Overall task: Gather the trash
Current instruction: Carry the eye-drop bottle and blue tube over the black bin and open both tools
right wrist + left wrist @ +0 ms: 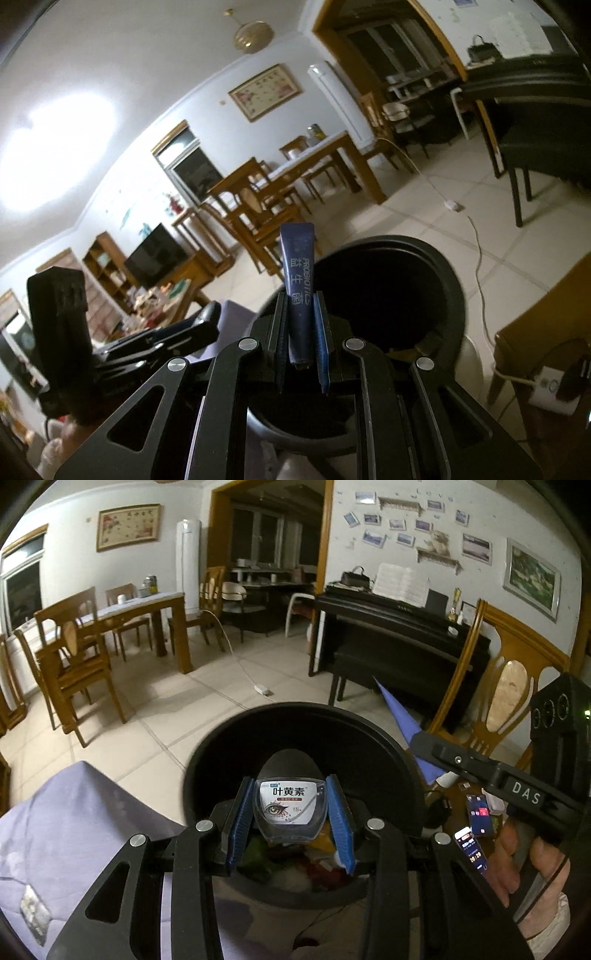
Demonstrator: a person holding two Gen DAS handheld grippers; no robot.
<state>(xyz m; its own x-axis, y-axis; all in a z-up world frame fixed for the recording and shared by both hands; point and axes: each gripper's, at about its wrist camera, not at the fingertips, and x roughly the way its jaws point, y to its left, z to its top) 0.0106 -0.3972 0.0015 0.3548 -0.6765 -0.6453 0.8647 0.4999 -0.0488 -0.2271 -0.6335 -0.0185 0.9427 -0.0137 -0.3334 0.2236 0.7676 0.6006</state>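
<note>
Both tongs hold trash over the bin

The left tongs [290, 818] are clamped on a small clear bottle [289, 805] with a dark cap and an eye on its label, held just above the open black bin [221, 746], which has mixed rubbish at its bottom. The right tongs [301, 332] are clamped on a dark blue sachet [300, 288] that stands upright at the bin's [450, 280] near rim. Beyond lie a tiled floor [207, 686] and a piano [391, 635]

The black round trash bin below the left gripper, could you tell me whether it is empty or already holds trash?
Holds trash: the black round trash bin shows mixed green, red and white wrappers at its bottom.
</note>
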